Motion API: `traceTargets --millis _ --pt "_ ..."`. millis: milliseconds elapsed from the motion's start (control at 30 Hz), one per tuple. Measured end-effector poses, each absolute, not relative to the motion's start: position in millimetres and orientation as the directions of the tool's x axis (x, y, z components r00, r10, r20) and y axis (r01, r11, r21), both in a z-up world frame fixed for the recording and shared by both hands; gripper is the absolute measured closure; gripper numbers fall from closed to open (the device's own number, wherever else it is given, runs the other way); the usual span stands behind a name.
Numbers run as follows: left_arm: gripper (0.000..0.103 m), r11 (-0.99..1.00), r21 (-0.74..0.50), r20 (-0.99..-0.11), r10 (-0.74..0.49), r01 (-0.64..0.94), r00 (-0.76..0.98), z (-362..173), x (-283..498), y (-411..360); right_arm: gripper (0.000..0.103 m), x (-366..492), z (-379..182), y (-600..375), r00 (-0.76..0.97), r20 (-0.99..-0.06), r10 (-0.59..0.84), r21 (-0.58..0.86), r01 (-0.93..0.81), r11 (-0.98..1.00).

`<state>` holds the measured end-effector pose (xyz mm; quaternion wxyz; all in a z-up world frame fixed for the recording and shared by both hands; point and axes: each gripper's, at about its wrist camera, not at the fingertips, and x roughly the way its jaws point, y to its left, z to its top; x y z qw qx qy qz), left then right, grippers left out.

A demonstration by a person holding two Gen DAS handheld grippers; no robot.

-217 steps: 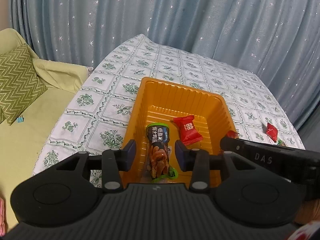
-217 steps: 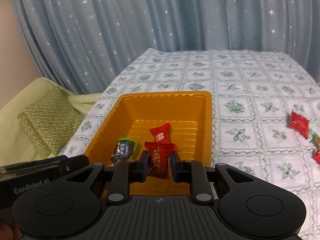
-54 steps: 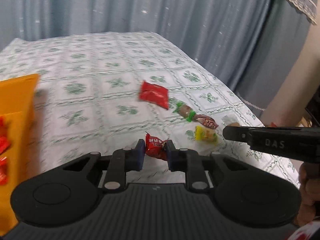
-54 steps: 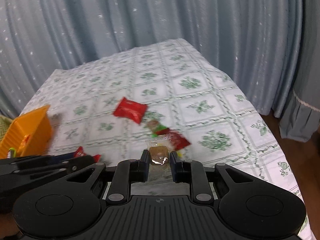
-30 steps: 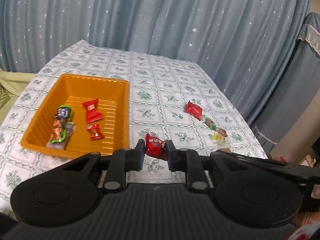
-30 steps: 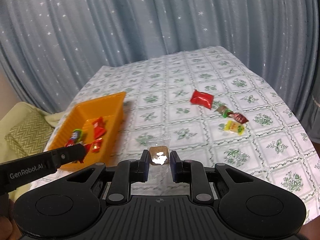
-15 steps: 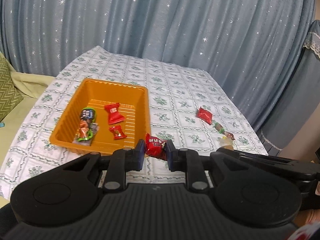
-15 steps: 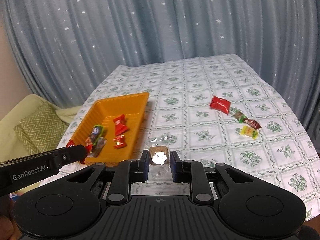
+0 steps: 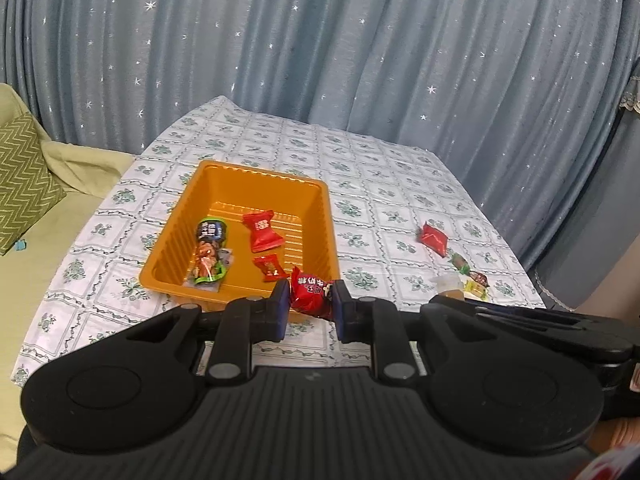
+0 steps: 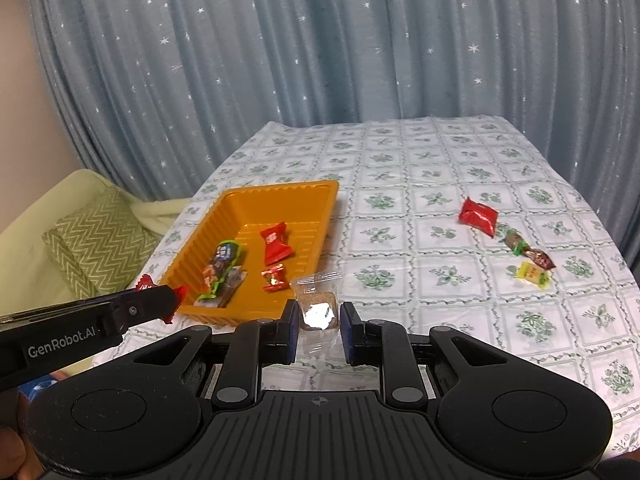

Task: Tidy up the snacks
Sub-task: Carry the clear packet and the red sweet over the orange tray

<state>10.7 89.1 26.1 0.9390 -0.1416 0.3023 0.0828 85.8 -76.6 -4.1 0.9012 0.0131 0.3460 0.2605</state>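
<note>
Nearest to me, both grippers are clamped on sweets and held above the table in front of the orange tray (image 9: 320,216). The left gripper (image 9: 309,303) pinches a crumpled red wrapped candy (image 9: 311,290), which hangs at the tray's near right corner. The right gripper (image 10: 319,326) pinches a small brown cube in a clear wrapper (image 10: 317,309), its loose flap standing up above the jaws, just off the tray's near right rim.

To do this step well, I'd say each sweet should be carried fully over the tray's floor before the jaws let go, low enough that the light wrappers don't bounce out. The two grippers sit close side by side, so dropping one at a time would avoid a knock. The bare patch toward the tray's far end looks the easier landing spot.

Inside the tray, toward its near left, lies a long dark snack packet with green ends (image 9: 209,254); right of it are a larger red candy (image 9: 262,230) and a smaller red one (image 9: 270,266).

Well to the right of the tray, on the green-patterned tablecloth (image 10: 420,168), a red packet (image 10: 478,216), a brown twist-wrapped candy (image 10: 528,253) and a yellow sweet (image 10: 532,273) are yet to be gathered.
</note>
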Motion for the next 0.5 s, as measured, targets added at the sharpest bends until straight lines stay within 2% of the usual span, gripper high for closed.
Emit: traceTargets --millis 500 --pt "0.083 0.931 -0.226 -0.612 0.095 -0.288 0.785 12.1 20.7 117.7 0.081 103.6 -17.9 -41.9 0.589 -0.633 0.502 0.193 -0.508 0.84"
